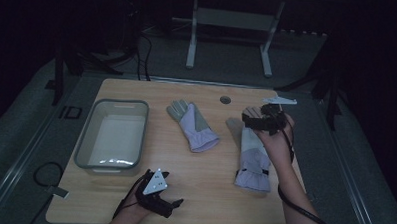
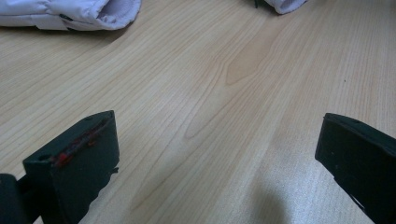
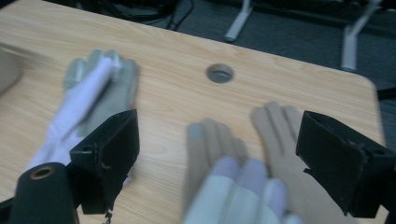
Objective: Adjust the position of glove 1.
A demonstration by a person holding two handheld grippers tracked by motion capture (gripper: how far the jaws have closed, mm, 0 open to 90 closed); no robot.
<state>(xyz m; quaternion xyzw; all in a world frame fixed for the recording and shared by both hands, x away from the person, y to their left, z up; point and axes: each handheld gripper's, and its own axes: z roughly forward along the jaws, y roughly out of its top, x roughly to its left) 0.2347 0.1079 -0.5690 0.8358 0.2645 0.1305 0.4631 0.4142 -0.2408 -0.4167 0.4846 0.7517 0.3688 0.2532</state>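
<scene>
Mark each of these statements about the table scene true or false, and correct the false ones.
1. Two gloves lie on the table. True: one glove near the middle, another glove to its right.
2. The grey tub holds a glove. False: nothing lies in it.
3. The right gripper is above the right-hand glove, jaws apart. True.
4. The left gripper is clamped on a glove. False: it is open over bare wood.
5. The tub stands right of both gloves. False: it stands left of them.

Left gripper (image 1: 175,205) low, jaws wide; right gripper (image 1: 246,118) raised, jaws wide.
</scene>
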